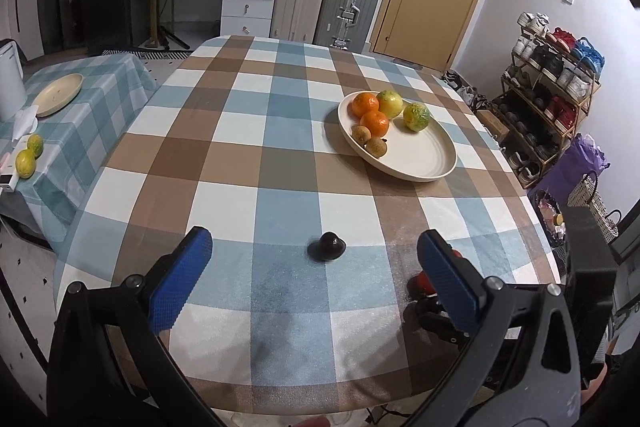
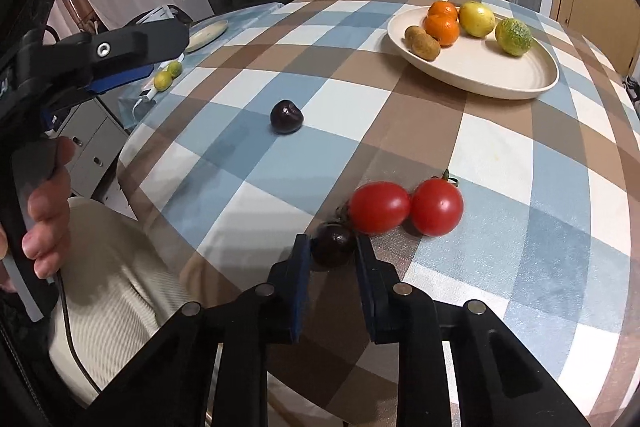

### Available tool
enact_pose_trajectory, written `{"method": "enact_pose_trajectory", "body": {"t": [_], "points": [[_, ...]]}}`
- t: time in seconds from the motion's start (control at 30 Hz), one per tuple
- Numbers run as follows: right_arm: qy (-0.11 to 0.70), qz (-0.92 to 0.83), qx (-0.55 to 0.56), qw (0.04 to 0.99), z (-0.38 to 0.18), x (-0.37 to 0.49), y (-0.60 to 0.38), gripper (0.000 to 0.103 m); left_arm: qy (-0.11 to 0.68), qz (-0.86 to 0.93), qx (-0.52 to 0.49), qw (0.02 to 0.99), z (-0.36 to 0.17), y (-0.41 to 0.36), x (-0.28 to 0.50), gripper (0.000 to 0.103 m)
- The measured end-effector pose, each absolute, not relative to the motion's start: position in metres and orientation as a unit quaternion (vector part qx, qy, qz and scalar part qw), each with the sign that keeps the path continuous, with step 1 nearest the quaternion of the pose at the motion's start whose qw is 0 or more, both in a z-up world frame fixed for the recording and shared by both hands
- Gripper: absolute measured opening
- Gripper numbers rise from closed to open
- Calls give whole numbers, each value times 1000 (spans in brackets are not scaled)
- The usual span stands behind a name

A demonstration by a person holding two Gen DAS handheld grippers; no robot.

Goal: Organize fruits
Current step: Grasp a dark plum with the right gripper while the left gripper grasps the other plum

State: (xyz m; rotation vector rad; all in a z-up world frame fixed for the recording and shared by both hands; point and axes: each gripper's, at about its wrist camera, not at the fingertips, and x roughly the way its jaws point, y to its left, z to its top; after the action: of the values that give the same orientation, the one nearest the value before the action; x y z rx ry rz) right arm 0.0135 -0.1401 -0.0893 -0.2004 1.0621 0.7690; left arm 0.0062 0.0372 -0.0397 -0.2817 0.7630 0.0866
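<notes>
A: So, where is the dark cherry (image 2: 333, 244)?

B: Right between the pads of the right gripper (image 2: 332, 247). They are squeezed shut on it, low on the table (image 2: 500, 155), and it touches a red tomato (image 2: 380, 207).

A: And the plate (image 2: 520, 83)?

B: Far ahead and a bit to the right. I think the cherry goes up and that way.

A: The left gripper (image 1: 314, 277)?

B: Wide open, holding nothing. Another cherry (image 1: 326, 245) sits just ahead of it, so that hand is nearer to that one

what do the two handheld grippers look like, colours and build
Both are black plastic linkage frames with round silver pivot pins. The left gripper has blue dimpled pads on its fingers; the right gripper has dark blue pads too. A black cable hangs from the left handle.
</notes>
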Motion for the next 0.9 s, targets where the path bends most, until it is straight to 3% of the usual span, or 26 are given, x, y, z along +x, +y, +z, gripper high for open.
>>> {"method": "enact_pose_trajectory", "body": {"t": [0.6,0.9], "points": [[437,352,-25,828,-47,15,-173,23,400,68,-136,904,-59,44,22,102],[401,345,7,849,-23,14,-195,23,462,79,-123,874,-95,37,60,102]]}}
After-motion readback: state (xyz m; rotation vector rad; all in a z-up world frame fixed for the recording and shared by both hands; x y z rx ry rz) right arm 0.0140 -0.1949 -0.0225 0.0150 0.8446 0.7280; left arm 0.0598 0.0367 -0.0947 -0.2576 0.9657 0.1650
